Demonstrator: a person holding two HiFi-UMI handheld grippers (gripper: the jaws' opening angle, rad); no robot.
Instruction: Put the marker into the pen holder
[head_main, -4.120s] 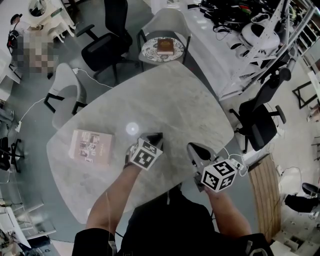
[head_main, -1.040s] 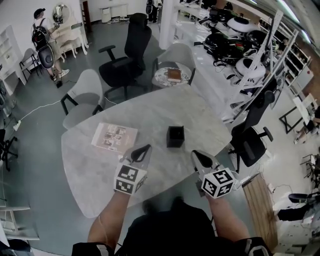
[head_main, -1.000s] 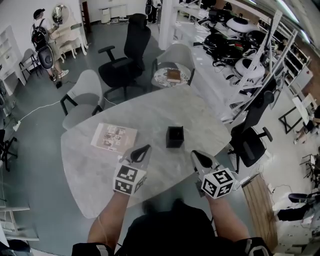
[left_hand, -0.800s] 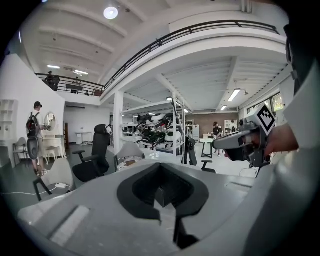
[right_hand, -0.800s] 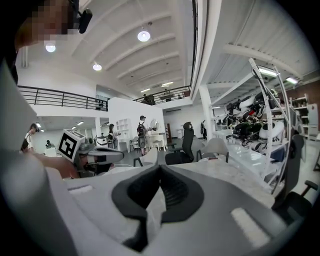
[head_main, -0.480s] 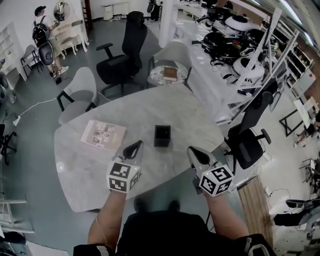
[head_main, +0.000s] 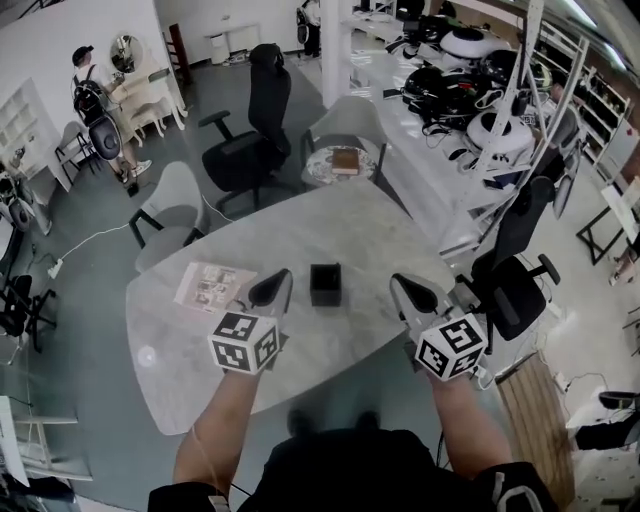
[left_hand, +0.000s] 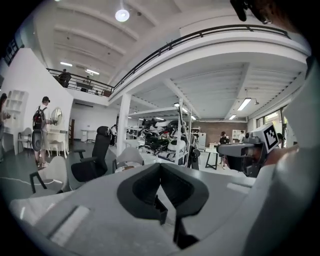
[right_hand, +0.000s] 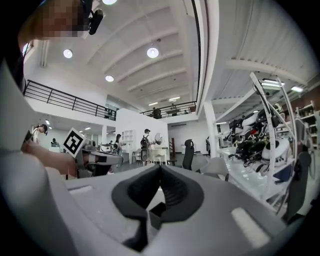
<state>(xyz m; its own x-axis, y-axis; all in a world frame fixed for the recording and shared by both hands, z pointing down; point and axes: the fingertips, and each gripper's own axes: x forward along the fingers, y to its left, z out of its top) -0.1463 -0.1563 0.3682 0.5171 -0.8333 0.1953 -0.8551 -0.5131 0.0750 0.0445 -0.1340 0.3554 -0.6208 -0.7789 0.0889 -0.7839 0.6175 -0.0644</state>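
A black, square, open-topped pen holder (head_main: 325, 284) stands upright near the middle of a pale grey marble-look table with rounded corners (head_main: 330, 225). To its left a pale printed booklet (head_main: 212, 286) lies flat, apart from it.

In the head view the holder sits between the two tools' tips. The left gripper (head_main: 274, 287) is held over the table's near side, just left of the holder and not touching it. In its own view the left gripper (left_hand: 160, 166) has its dark curved jaws brought together at the tips, with nothing caught between them. The right gripper (head_main: 403, 289) is on the holder's other side, somewhat farther off. The right gripper (right_hand: 160, 167) likewise shows its jaws met at the tips and empty.

Where the marker lies I cannot tell; the holder's dark inside is too small to read from above.

Beyond the far edge stand a black office chair (head_main: 252, 150), a grey shell chair (head_main: 172, 205) and a second grey chair carrying a small brown book (head_main: 344, 160). A person with a backpack (head_main: 92, 92) stands far off at the upper left.
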